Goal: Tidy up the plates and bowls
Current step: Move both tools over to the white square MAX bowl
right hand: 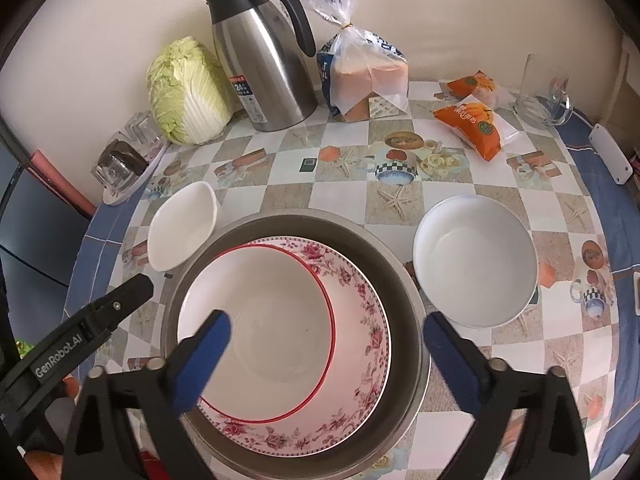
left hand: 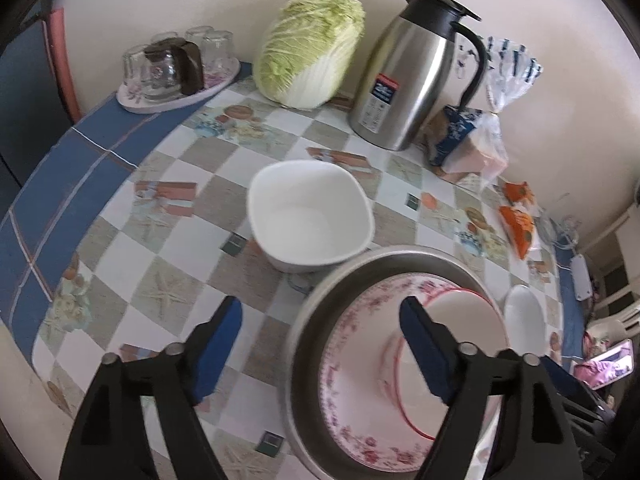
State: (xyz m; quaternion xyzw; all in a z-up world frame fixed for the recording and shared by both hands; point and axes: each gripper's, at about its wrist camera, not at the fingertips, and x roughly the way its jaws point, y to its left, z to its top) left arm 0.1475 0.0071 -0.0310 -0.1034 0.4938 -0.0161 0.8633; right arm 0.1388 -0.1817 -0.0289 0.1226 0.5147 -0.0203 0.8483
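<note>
A red-rimmed white bowl (right hand: 276, 332) sits nested inside a floral-patterned bowl (right hand: 360, 360), and both rest in a large steel basin (right hand: 400, 280) on the counter (right hand: 400, 200) with its checked, printed cloth. The right gripper (right hand: 326, 354) hangs above this stack with its jaws spread wide and nothing between the pads: one blue pad is over the near-left part of the red-rimmed bowl, the other just outside the basin's right rim. The left gripper (left hand: 320, 344) also stands with jaws wide and empty, one pad over the bare cloth to the left of the basin, the other over the floral bowl (its arm shows as a black bar at the left edge of the right wrist view). Beyond the left jaws, touching or nearly touching the basin's far rim, is a squarish white bowl (left hand: 310, 216). To the right of the right jaws, close beside the basin, is a round white bowl (right hand: 476, 260). Farther off against the wall stand a napa cabbage (left hand: 308, 48), a steel thermos jug (left hand: 408, 68), a bagged loaf of bread (right hand: 364, 76), orange snack packets (right hand: 472, 120) and a tray of upturned glasses (left hand: 176, 68).
</note>
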